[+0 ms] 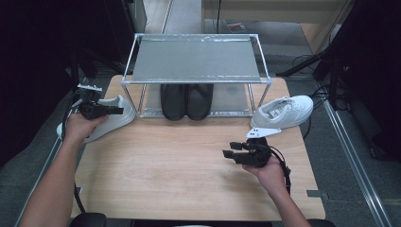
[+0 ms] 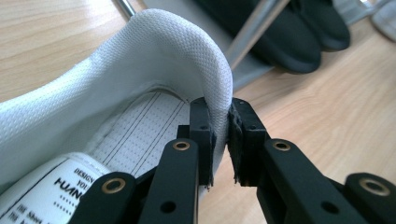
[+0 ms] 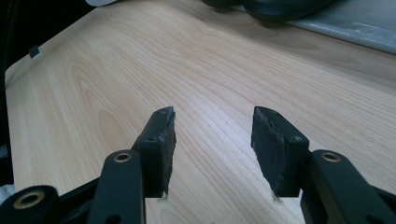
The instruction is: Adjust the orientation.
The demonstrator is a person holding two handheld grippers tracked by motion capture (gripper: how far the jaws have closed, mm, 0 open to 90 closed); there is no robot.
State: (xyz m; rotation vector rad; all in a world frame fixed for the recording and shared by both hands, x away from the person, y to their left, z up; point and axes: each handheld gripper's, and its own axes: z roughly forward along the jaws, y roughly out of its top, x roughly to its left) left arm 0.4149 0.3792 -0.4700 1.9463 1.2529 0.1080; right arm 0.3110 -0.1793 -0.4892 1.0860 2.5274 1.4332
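A white sneaker (image 1: 109,119) lies at the table's left edge, beside the rack. My left gripper (image 1: 117,110) is shut on the rim of its heel. In the left gripper view the two black pads of the left gripper (image 2: 222,122) pinch the white mesh heel wall of the sneaker (image 2: 154,51), one pad inside and one outside. My right gripper (image 1: 228,154) hovers low over the wooden table (image 1: 179,156) at the right, pointing left. The right gripper (image 3: 212,140) is open, with bare wood showing between its jaws.
A metal two-level rack (image 1: 196,59) stands at the back of the table, with a pair of black shoes (image 1: 186,100) on its lower shelf. A second white sneaker (image 1: 283,111) lies at the right, beside the rack's leg. Dark floor and cables surround the table.
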